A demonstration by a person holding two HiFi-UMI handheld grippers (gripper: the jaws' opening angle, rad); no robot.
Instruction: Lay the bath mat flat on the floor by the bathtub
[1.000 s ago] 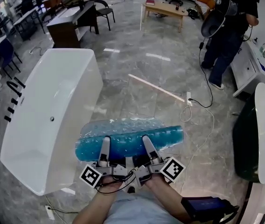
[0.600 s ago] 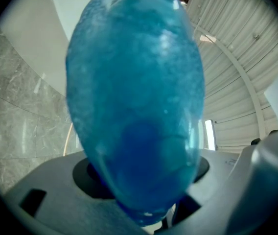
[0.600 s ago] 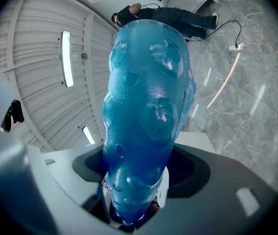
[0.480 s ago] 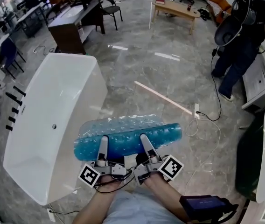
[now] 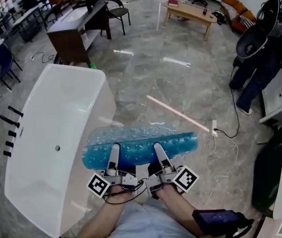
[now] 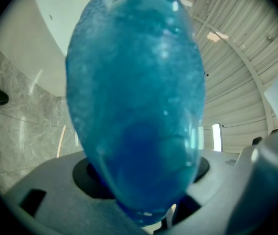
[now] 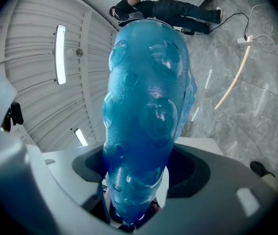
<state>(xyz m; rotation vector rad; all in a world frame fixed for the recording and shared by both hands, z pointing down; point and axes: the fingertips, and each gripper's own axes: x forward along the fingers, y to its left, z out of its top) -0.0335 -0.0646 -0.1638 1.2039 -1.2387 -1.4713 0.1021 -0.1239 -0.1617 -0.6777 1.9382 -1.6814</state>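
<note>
Head view: translucent blue bumpy bath mat rolled; glossy white bathtub beside.

Open lab-like workspace — loose bathtub, desks, office chairs, floor cables

The rolled bath mat is showing translucent blue, darkest along its near side and dotted all over with clear round bubbles. The bathtub at the left is gleaming plain white. The floor is showing grey marbled tile with pale veins. The left gripper and the right gripper are each wearing black-on-white square markers. Far off, a desk is looking dark brown and a low table pale wood.
</note>
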